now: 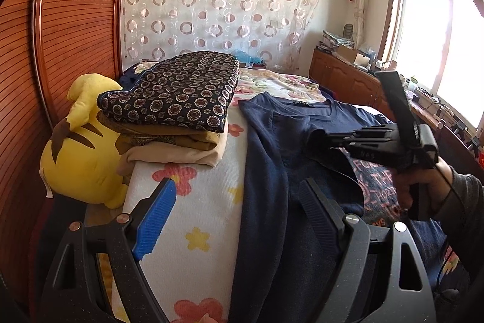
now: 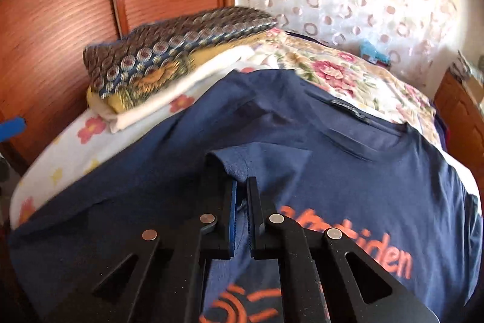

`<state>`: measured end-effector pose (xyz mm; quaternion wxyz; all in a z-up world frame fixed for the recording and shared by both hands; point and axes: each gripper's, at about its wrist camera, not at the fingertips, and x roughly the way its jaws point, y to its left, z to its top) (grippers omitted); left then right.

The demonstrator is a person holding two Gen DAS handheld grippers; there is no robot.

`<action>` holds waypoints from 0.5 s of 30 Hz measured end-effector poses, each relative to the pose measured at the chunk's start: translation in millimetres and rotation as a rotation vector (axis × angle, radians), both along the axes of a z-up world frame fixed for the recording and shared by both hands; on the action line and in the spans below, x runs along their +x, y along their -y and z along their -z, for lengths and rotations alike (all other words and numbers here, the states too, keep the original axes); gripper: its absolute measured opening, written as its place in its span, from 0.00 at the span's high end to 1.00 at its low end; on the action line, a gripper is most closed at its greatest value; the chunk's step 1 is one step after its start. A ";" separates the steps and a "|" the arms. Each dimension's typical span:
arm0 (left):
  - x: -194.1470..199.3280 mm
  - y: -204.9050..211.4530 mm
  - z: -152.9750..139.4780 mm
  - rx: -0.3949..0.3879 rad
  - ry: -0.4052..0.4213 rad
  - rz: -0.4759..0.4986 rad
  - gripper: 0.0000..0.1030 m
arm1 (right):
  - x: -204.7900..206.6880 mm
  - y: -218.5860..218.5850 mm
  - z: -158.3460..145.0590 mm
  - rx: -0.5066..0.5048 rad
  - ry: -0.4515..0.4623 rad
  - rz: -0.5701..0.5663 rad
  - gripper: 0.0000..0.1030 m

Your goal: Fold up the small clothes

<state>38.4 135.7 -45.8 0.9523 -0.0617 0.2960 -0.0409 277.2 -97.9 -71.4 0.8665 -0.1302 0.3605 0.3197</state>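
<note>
A navy T-shirt [image 1: 272, 171] with orange print lies spread on the bed, collar toward the far end; it fills the right wrist view [image 2: 348, 147]. My left gripper [image 1: 239, 202] is open and empty, hovering over the shirt's left edge. My right gripper [image 2: 242, 186] is shut on a fold of the navy T-shirt, a sleeve or side edge pulled over the body. It also shows in the left wrist view [image 1: 317, 138], above the shirt's middle.
A stack of folded clothes [image 1: 175, 105] with a dark patterned piece on top sits at the bed's left, next to a yellow plush toy [image 1: 81, 147]. A wooden wardrobe [image 1: 60, 20] stands at left. A floral sheet [image 1: 193, 220] covers the bed.
</note>
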 end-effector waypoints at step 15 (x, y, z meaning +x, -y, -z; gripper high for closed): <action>8.1 22.0 -0.4 0.016 -0.008 0.039 0.18 | -1.0 64.1 -4.6 -0.020 0.017 0.178 0.85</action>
